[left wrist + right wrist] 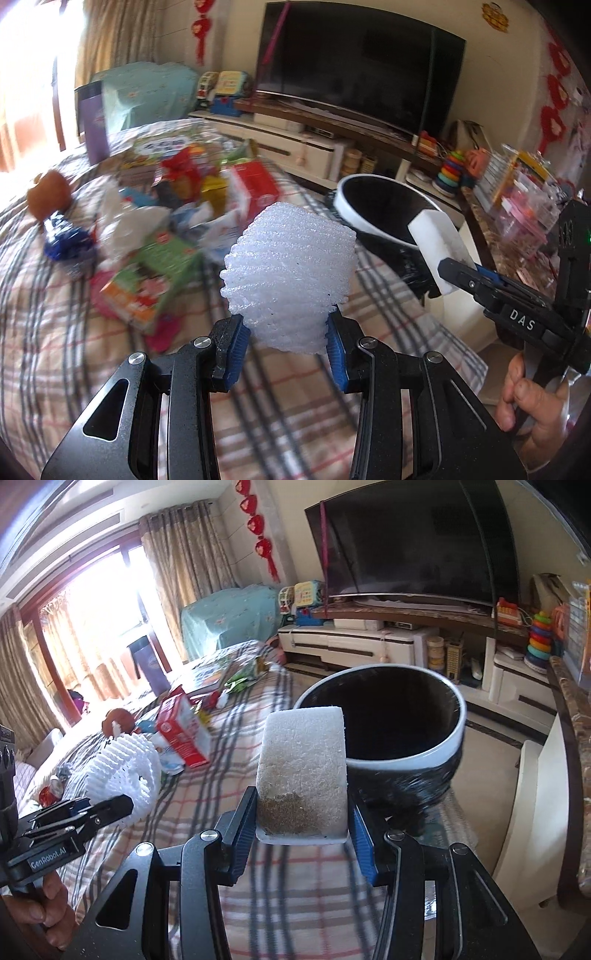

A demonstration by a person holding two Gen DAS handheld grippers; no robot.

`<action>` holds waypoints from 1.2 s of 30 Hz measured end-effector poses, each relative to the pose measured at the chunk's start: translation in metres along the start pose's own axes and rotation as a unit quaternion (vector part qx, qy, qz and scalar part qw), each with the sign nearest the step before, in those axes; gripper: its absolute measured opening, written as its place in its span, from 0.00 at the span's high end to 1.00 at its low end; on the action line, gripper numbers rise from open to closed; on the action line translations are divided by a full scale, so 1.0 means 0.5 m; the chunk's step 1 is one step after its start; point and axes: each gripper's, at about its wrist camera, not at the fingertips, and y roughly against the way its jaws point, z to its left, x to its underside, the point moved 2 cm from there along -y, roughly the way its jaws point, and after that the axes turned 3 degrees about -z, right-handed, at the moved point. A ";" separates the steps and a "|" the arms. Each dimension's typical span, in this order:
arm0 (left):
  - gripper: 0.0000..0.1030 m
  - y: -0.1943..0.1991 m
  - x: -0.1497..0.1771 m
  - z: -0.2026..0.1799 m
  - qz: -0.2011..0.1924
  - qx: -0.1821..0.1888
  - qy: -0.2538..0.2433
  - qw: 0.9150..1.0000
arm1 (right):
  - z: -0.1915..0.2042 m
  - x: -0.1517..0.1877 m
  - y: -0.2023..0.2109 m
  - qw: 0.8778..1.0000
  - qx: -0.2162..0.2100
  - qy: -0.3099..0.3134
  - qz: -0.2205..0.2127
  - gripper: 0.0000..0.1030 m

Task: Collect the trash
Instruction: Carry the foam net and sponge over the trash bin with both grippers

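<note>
My left gripper (pixel 286 339) is shut on a white foam net sleeve (pixel 291 273) and holds it above the plaid cloth. It also shows in the right wrist view (pixel 125 771). My right gripper (pixel 303 830) is shut on a white foam block (pixel 303 764) with a brown stain at its lower end, held just short of the rim of a black-lined trash bin (pixel 388 716). In the left wrist view the block (pixel 437 243) hangs at the bin's (pixel 376 206) near rim.
A plaid-covered table (pixel 74 350) carries a heap of cartons, wrappers and bags (pixel 166 206), with a red carton (pixel 181 731) nearest the bin. A TV stand (pixel 369 642) with toys lies beyond. A counter edge (pixel 569 716) runs along the right.
</note>
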 end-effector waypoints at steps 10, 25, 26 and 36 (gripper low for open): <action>0.65 -0.061 -0.053 -0.076 0.003 0.020 -0.031 0.999 | -0.076 -0.040 -0.010 1.000 0.022 -0.014 -0.008 0.54; 0.65 -0.164 -0.140 -0.156 0.012 0.039 -0.052 0.998 | -0.147 -0.096 -0.055 0.999 0.040 -0.016 -0.001 0.53; 0.65 -0.171 -0.146 -0.161 0.013 0.039 -0.054 0.998 | -0.151 -0.099 -0.058 0.999 0.041 -0.016 0.000 0.53; 0.64 -0.231 -0.179 -0.195 0.020 0.049 -0.063 0.997 | -0.179 -0.136 -0.091 0.999 0.049 -0.014 0.006 0.53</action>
